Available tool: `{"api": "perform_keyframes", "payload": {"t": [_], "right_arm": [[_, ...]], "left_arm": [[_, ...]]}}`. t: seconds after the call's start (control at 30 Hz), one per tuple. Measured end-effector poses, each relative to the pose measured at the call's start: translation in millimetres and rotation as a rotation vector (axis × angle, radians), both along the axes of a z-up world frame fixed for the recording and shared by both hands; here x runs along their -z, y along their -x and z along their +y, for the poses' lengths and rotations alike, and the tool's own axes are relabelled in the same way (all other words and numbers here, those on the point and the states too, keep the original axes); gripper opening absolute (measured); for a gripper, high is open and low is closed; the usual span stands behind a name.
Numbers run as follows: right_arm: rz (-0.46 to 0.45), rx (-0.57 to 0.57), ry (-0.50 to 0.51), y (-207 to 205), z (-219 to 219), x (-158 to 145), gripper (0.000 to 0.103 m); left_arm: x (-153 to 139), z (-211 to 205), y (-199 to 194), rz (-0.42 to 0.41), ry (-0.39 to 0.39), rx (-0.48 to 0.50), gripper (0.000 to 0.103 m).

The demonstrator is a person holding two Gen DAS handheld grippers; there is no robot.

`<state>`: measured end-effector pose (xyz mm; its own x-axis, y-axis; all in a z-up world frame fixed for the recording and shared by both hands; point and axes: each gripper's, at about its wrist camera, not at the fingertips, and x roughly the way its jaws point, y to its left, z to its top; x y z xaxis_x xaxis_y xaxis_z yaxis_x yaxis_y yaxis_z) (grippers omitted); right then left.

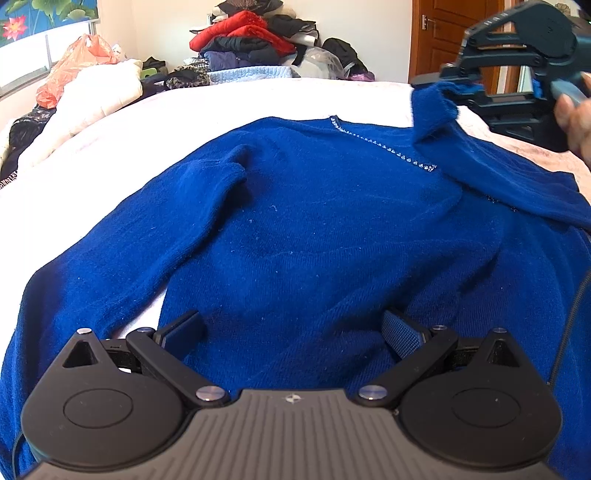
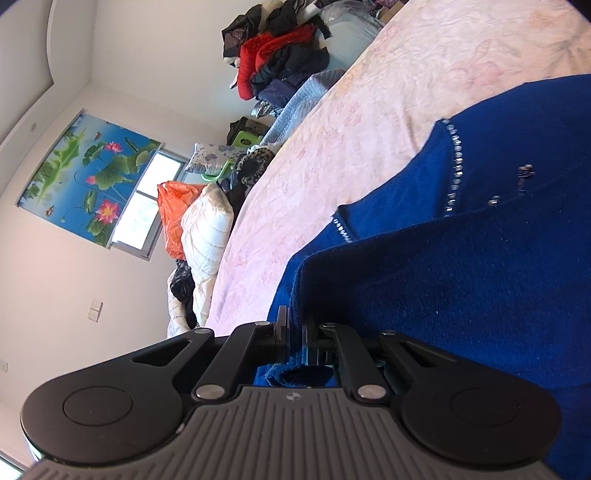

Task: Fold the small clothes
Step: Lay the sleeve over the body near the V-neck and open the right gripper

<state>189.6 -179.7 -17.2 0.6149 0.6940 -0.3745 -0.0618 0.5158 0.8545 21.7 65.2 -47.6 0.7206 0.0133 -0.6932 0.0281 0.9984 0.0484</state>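
Nearest the left wrist camera, the left gripper [image 1: 293,328] hangs low over the near hem of the blue sweater [image 1: 295,229], its jaws spread wide with nothing between them. The sweater lies spread on the bed [image 1: 221,103], body mostly flat, hem near, neckline far. Its left sleeve [image 1: 92,266] runs out along the near left side, not yet folded in.

Farther right, the right gripper [image 1: 495,79] is lifted above the bed with its jaws pinched shut on a blue sleeve end [image 1: 436,107]; the right wrist view shows the knit clamped between the pads. That sleeve is raised and draped across the right shoulder, covering part of the beaded neckline trim [image 1: 384,147].

Folding looks barely begun: I judge the first sleeve fold to be in progress, with the left sleeve, the body fold and any final smoothing still to do. A ridge of bunched fabric [image 1: 225,166] at the left shoulder may need flattening.

Beyond the sweater the pink bedspread is bare. At the bed's far edge sit a white quilt [image 1: 99,92], an orange plastic bag [image 1: 74,66] and a pile of clothes [image 1: 251,40], well apart from the work. A wooden door [image 1: 443,33] stands far right.
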Motion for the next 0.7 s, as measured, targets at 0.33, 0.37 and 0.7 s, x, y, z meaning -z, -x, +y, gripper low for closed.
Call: {"api": "perform_keyframes", "payload": {"t": [0.33, 0.37, 0.7], "right_arm": [[-0.006, -0.057, 0.004, -19.4, 30.9, -5.3, 0.01], [-0.006, -0.065, 0.007, -21.7, 34.4, -5.9, 0.01], [-0.019, -0.109, 0.032, -36.2, 65.2, -14.6, 0.012]], "left_arm": [[-5.8, 0.3, -0.1, 0.01, -0.008, 0.02, 0.103], [-6.3, 0.7, -0.1, 0.009, -0.009, 0.02, 0.103], [-22.4, 13.2, 2.4, -0.034, -0.015, -0.002, 0.103]]}}
